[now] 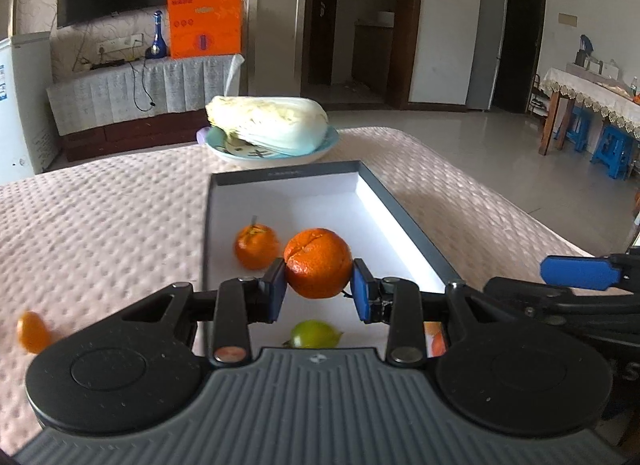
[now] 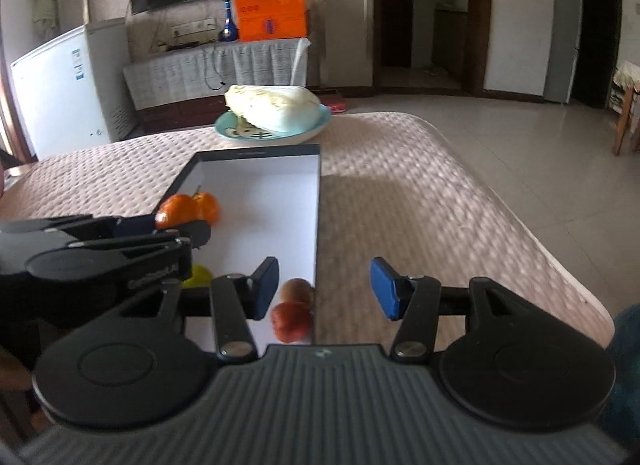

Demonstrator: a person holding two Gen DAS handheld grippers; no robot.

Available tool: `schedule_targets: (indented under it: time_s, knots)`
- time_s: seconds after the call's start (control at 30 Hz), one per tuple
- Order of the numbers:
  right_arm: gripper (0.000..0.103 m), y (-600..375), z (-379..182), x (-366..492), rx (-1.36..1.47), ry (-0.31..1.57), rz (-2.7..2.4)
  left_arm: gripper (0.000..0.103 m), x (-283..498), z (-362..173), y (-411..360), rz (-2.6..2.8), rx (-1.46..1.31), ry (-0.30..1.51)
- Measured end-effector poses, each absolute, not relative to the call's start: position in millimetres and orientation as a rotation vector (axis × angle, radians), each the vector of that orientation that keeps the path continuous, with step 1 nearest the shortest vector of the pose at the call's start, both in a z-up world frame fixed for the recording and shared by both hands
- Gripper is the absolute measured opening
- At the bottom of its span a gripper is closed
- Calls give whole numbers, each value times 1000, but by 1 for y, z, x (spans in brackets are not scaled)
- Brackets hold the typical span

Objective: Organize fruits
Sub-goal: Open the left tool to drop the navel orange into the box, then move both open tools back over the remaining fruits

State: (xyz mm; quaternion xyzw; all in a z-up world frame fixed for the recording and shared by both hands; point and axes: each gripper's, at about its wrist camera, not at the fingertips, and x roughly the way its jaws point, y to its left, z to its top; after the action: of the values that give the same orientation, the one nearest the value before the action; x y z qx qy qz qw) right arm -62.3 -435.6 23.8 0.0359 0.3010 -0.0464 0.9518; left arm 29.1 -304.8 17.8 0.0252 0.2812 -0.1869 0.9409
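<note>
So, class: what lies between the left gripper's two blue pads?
A large round orange, pressed by both pads of the left gripper, above the white box; the left wrist view shows it.

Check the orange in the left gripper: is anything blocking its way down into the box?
Nothing visible bars it. The left gripper holds the orange above the box. A smaller orange lies close beside it on the left, and a green fruit nearer the camera. The white floor beyond and to the right is bare.
</note>
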Motion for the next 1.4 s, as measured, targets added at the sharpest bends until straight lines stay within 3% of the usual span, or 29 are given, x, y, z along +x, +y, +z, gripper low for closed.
schedule_targets:
  time_s: [0.37, 0.53, 0.57, 1.4]
  knots:
    - [53, -438, 24, -66, 80, 602, -90, 42, 42, 6, -324, -371, 67, 609]
    - [53, -435, 24, -66, 73, 603, -94, 66, 39, 10, -319, -351, 68, 562]
    - [53, -434, 24, -67, 72, 600, -97, 67, 39, 11, -317, -345, 64, 558]
    - [53, -364, 31, -64, 65, 502, -12, 65, -2, 59, -187, -251, -34, 476]
